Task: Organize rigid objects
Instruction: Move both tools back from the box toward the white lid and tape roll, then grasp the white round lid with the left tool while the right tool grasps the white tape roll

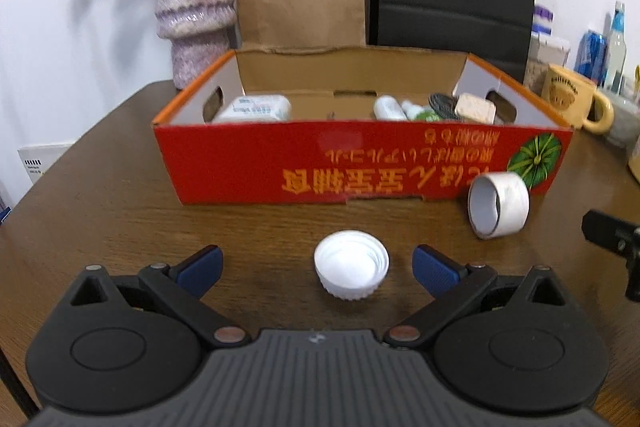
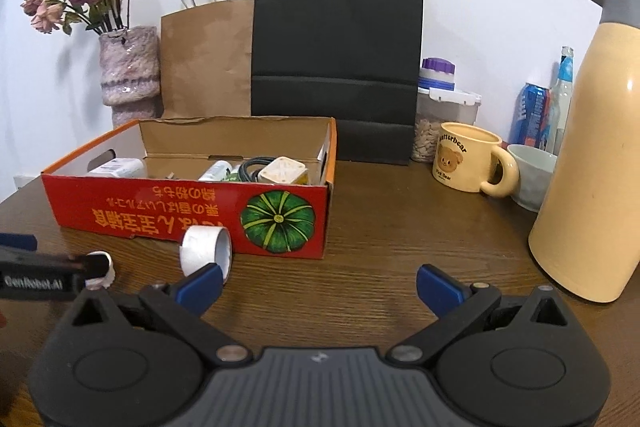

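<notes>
- left wrist view: the left tool has its fingers spread wide apart, and a white cap sits open side up on the brown bench between them, touching neither. a white tape roll lies on its side against the red box, which holds small items.
- right wrist view: the right tool is spread apart over bare bench, gripping nothing. the tape roll is just beyond its left finger; a yellow mug stands well to the right.
</notes>
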Demonstrator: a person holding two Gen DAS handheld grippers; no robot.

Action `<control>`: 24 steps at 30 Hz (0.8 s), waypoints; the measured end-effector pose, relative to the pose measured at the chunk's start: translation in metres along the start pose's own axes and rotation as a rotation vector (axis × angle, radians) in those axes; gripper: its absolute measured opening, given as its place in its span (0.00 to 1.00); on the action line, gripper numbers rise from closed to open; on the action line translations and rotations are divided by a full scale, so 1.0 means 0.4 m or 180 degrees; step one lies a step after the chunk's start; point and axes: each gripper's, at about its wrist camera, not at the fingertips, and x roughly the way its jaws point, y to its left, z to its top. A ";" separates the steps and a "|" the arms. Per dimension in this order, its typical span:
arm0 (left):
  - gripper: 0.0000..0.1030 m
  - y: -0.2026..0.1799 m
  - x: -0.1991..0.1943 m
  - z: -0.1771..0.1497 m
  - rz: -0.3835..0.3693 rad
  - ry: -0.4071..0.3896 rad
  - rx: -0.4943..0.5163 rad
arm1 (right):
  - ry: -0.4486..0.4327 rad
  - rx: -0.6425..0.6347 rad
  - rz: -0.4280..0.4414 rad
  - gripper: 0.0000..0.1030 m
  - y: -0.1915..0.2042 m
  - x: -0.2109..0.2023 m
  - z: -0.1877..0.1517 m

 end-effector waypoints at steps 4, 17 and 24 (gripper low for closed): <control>1.00 -0.007 0.014 -0.005 -0.0015 0.0057 0.0014 | 0.0017 0.0005 -0.0005 1.00 0.001 0.005 -0.002; 0.40 -0.011 0.012 -0.008 -0.0224 0.0018 -0.0051 | 0.0072 -0.0004 -0.0021 1.00 0.005 0.022 -0.009; 0.40 0.004 0.007 -0.002 -0.0178 -0.0018 -0.0094 | 0.0083 -0.0020 0.0000 1.00 0.007 0.025 -0.011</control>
